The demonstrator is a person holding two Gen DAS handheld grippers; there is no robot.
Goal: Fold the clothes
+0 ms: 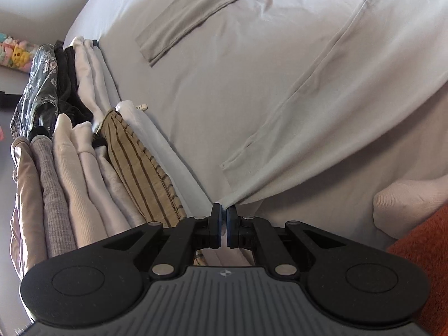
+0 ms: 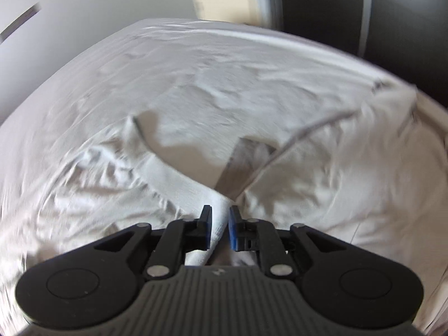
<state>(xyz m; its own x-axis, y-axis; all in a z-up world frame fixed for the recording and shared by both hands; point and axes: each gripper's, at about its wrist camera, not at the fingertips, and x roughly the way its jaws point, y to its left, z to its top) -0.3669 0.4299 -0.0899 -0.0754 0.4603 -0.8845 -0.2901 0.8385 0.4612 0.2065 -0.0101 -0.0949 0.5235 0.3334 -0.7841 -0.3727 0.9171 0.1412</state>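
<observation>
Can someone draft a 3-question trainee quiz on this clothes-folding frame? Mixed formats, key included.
1. True or false: the left tool is shut on an edge of the pale garment spread on the bed.
2. Multiple choice: the stack of folded clothes in the left wrist view lies (A) left of the left tool, (B) right of it, (C) on top of the spread garment.
3. Fill in: the right tool holds a bunched strip of ____ fabric between its pads.

Key: 1 true; 2 A; 3 white.
</observation>
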